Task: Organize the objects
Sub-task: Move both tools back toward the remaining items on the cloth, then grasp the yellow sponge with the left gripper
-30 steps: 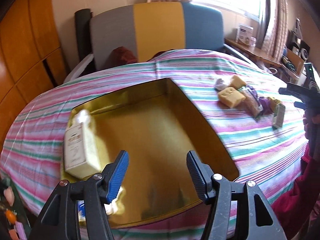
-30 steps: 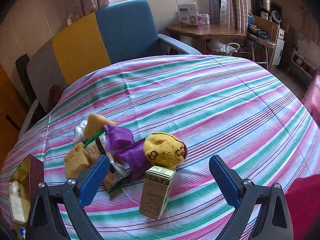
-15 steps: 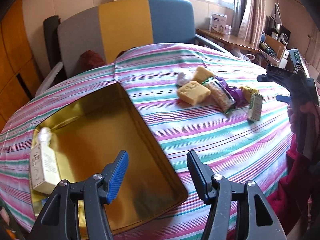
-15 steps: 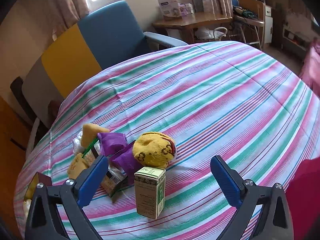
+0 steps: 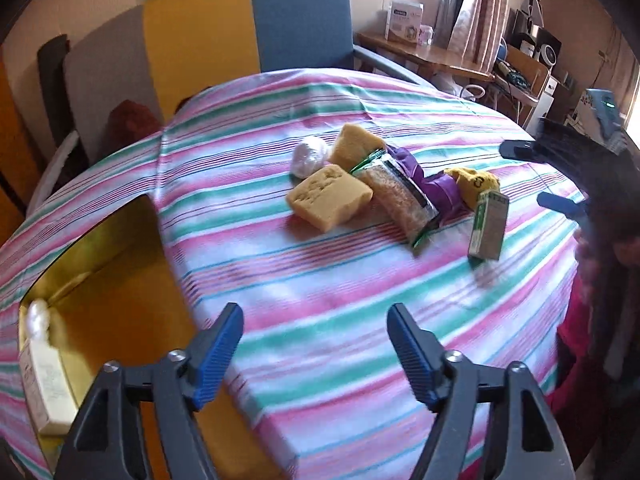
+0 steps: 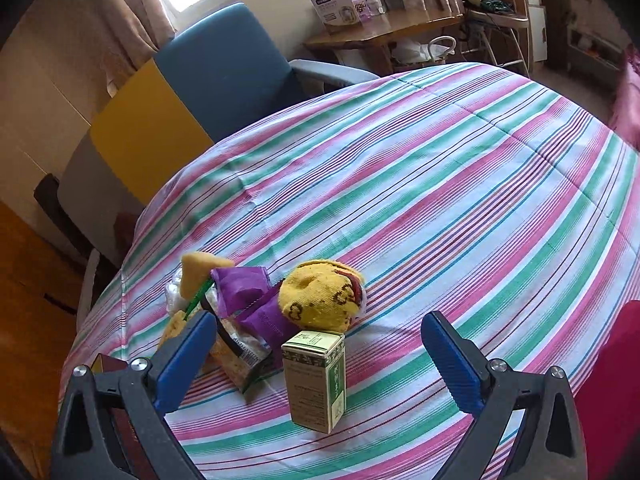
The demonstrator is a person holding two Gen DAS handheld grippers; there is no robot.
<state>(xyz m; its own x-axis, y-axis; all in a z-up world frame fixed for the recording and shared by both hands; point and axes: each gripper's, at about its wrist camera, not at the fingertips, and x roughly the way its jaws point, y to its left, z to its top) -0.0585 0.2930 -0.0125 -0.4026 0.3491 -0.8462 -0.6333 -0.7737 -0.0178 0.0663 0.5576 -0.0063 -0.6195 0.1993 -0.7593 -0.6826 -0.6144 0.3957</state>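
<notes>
Left gripper (image 5: 315, 334) opening (nothing between) over striped cloth (image 5: 320, 280).

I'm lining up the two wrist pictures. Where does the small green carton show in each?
Left wrist view: the small green carton stands upright at right of centre, at the right end of the pile.
Right wrist view: it stands low at centre, nearest the camera, between the open claw fingers but untouched.
Shared landmark: the yellow sock just behind it.
</notes>
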